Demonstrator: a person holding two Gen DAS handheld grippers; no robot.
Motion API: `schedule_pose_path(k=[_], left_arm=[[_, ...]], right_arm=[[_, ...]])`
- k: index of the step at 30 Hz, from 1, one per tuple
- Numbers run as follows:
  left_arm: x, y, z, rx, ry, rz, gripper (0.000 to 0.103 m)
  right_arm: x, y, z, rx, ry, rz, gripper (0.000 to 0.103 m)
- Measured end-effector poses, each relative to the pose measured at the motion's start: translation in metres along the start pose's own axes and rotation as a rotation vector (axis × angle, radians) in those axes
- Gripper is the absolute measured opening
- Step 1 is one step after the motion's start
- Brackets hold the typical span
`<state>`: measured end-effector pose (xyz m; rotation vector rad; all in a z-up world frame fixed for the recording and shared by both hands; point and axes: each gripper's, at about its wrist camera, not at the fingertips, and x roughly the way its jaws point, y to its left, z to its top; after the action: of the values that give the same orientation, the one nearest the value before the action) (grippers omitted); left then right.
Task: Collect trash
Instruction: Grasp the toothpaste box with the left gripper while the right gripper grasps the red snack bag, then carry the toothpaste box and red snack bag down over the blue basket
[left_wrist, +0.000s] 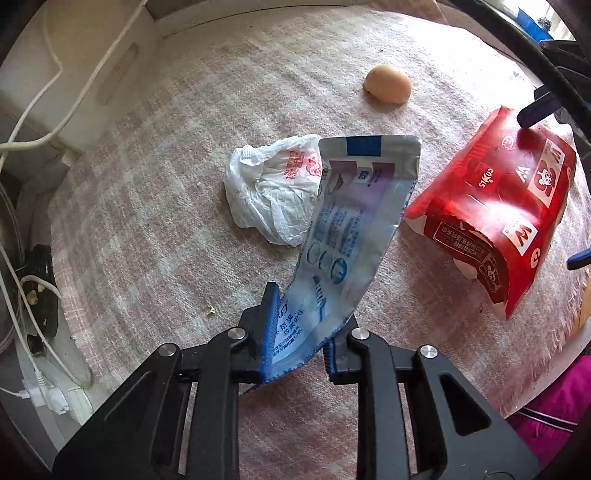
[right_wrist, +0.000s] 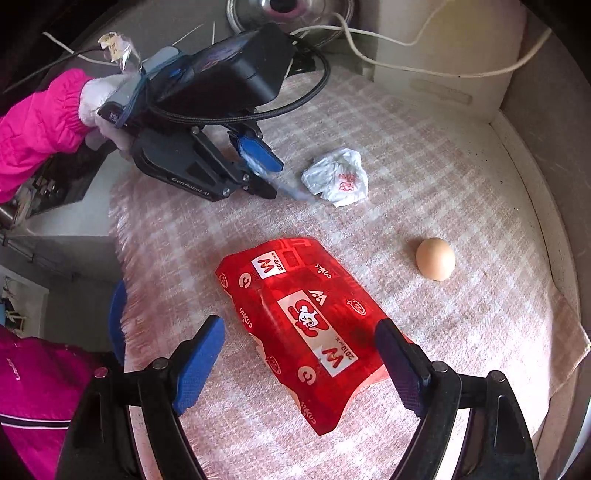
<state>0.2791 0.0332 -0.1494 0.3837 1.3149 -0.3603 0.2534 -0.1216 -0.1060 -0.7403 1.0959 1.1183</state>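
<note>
A pink and white checked cloth (right_wrist: 424, 155) covers the flat surface. On it, right below the open right gripper (right_wrist: 299, 363), lies a red paper carton (right_wrist: 295, 310). Beyond that gripper and to its right sits a brown eggshell (right_wrist: 435, 262). Farther off, just past the left gripper (right_wrist: 264, 173), lies a crumpled white plastic bag (right_wrist: 338, 177). The cloth's edge is frayed.
</note>
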Motion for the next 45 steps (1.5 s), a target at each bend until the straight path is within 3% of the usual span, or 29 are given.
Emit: schedule_pose_path(k=[7, 11, 18, 22, 27, 30, 34, 45], left_arm=[[-0.013, 0.013, -0.021, -0.112, -0.059, -0.063, 0.008], [-0.022, 0.012, -0.038, -0.143, -0.086, -0.087, 0.006], [-0.037, 0.015, -0.062, -0.263, -0.154, -0.173, 0.005], [-0.048, 0.012, -0.080, -0.325, -0.204, -0.219, 0.005], [-0.056, 0.012, -0.098, -0.377, -0.254, -0.224, 0.004], [-0.051, 0.015, -0.102, -0.399, -0.256, -0.206, 0.002], [-0.037, 0.020, -0.100, -0.426, -0.185, -0.189, 0.002], [-0.071, 0.016, -0.135, -0.516, -0.274, -0.242, 0.001]], right_arm=[[0.034, 0.022, 0.008, -0.224, 0.124, -0.135, 0.087], [0.041, 0.021, 0.005, -0.251, 0.140, -0.195, 0.081], [0.020, 0.009, 0.004, -0.105, 0.062, -0.140, 0.067], [0.005, 0.005, -0.006, 0.034, -0.016, -0.082, 0.055], [-0.011, 0.002, -0.025, 0.233, -0.124, -0.046, 0.046], [-0.019, 0.002, -0.037, 0.345, -0.173, -0.026, 0.045], [-0.025, 0.011, -0.048, 0.412, -0.211, -0.019, 0.044], [-0.059, 0.038, -0.082, 0.548, -0.316, 0.012, 0.042]])
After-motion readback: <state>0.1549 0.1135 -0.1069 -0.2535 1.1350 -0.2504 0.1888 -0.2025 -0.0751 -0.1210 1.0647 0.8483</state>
